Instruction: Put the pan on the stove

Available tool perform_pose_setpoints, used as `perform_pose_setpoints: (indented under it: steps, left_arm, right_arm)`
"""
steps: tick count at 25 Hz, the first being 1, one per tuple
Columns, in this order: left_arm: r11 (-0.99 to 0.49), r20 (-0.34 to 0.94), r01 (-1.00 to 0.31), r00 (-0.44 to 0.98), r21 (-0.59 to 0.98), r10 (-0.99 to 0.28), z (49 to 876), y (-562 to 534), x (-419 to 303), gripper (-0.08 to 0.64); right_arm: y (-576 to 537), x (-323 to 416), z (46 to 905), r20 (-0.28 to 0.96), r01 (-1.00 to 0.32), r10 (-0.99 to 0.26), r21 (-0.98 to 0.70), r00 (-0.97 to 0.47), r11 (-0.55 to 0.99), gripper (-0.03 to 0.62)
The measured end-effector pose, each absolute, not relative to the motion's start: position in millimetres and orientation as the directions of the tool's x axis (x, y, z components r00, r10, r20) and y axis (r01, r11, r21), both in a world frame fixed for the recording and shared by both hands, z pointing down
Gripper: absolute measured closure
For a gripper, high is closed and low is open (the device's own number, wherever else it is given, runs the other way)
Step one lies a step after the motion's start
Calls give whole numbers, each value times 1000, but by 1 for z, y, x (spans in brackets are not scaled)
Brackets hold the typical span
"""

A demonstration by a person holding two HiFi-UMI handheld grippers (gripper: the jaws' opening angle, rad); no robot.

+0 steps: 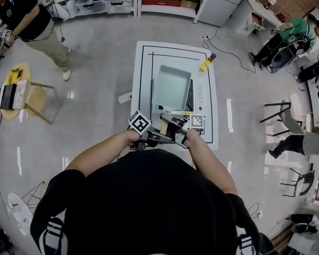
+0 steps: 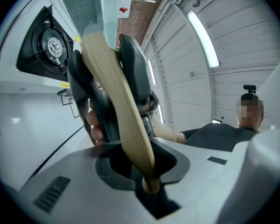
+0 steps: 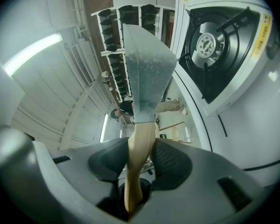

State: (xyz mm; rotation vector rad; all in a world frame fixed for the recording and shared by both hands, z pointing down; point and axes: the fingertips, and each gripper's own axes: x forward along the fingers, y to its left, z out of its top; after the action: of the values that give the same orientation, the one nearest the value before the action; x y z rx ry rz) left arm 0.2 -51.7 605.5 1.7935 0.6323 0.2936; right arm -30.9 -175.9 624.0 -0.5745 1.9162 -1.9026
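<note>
Grip | left tongs [image 2: 142, 164] — nearly closed on pan handle [image 2: 112, 87] | right tongs [image 3: 137, 167] — wider, clamping same handle

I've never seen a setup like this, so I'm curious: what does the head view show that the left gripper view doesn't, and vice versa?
Head view only: the whole white table, the yellow object on it, the pan's full outline. Left gripper view only: the burner's round head, plus the left gripper clamped on the wooden handle's end. Both: the pan, handle and right gripper.
</note>
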Motion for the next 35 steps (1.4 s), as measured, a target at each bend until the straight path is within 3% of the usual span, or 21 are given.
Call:
perform_pose_setpoints:
  steps: [35]
  left_arm:
    - [-211,-88,195,898,958,430,608,-87,96,482]
  right_arm:
    - [-207,46,623,-34,40,-409,-999,-912,-6,454]
